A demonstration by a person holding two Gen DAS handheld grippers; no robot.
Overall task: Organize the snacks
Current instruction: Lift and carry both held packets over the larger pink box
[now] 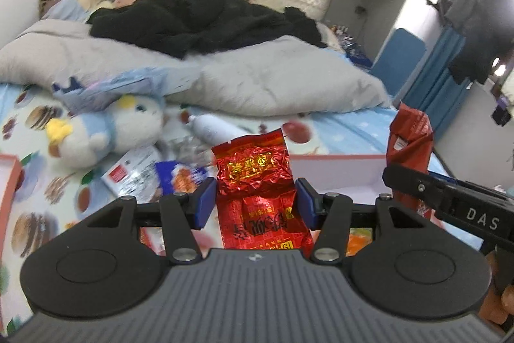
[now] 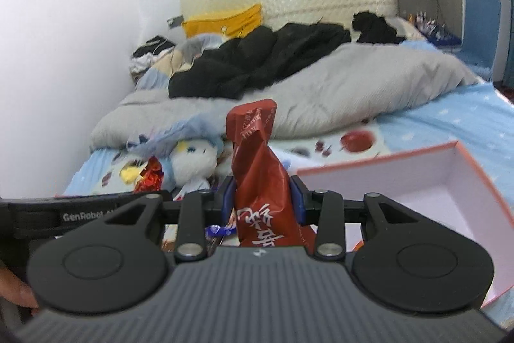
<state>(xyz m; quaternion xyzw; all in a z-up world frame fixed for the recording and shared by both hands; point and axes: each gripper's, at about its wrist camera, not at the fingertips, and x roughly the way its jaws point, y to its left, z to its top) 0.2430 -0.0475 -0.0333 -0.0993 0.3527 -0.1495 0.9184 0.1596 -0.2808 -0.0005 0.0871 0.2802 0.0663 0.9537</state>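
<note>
On the bed's fruit-print blue sheet [image 1: 337, 124], my pink-rimmed open cardboard box [image 2: 427, 179] sat by the right edge. My left gripper [image 1: 255, 203] was clamped partway closed on a crinkled bright-red foil packet [image 1: 257, 182], raised clear of the sheet; my right gripper [image 2: 261, 198] pinched a twisted dark-red plastic snack bag [image 2: 257, 169] at its waist, also aloft. Both looked light, soft and slippery, best squeezed mid-body. Only the right view showed the box's white interior; only the left showed loose wrappers [image 1: 154, 172] near the plush toy [image 1: 109, 134].
</note>
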